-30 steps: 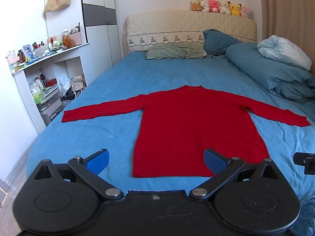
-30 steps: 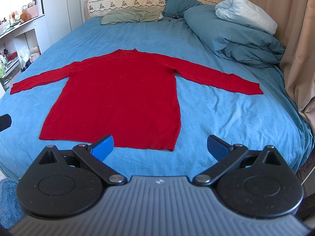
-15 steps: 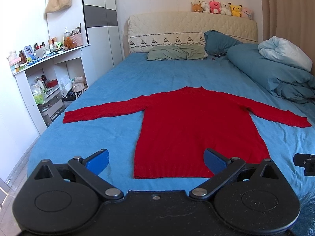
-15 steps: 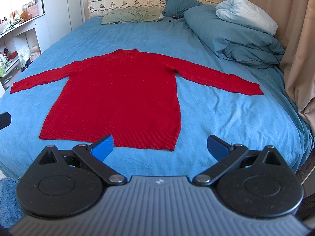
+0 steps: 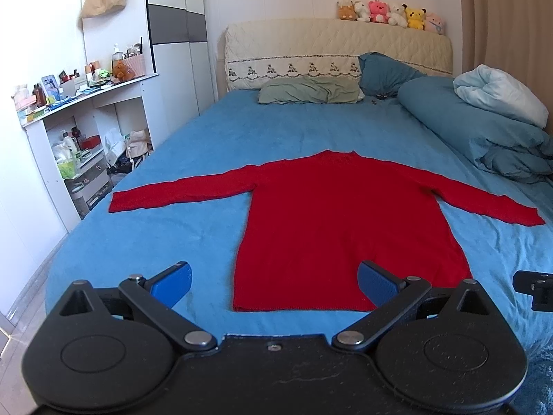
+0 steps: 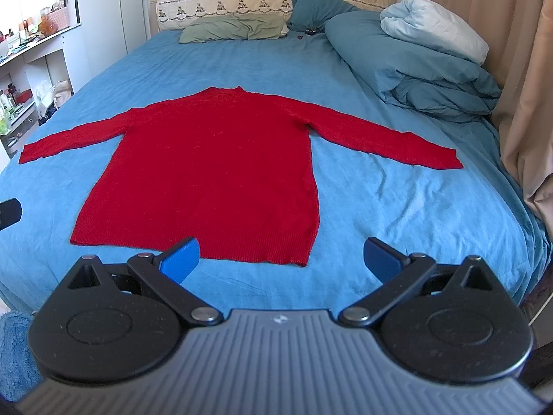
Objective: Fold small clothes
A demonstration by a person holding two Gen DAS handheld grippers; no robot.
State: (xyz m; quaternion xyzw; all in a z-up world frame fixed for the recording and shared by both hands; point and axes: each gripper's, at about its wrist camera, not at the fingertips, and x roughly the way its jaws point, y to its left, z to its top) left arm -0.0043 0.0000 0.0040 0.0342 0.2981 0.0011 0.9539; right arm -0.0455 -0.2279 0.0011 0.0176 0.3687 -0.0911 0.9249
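Observation:
A red long-sleeved sweater (image 5: 342, 221) (image 6: 214, 166) lies flat on the blue bed sheet (image 5: 193, 242), both sleeves spread out sideways and the hem toward me. My left gripper (image 5: 274, 282) hovers open over the near-left part of the hem, its blue pads (image 5: 172, 282) wide apart and holding nothing. My right gripper (image 6: 281, 256) is open too, above the hem's right corner, with nothing between its fingers. A dark edge of the right gripper (image 5: 534, 288) shows at the right border of the left wrist view.
A heaped blue duvet (image 6: 421, 65) and pale blanket (image 6: 432, 27) fill the bed's far right. Pillows (image 5: 311, 90) lie by the headboard, with plush toys (image 5: 390, 14) on top. White shelves (image 5: 79, 131) with clutter stand left of the bed; a curtain (image 6: 525, 86) hangs on the right.
The left wrist view has shifted slightly, so the sweater sits a little lower and to the right. Both grippers stay open; the sweater has not moved.

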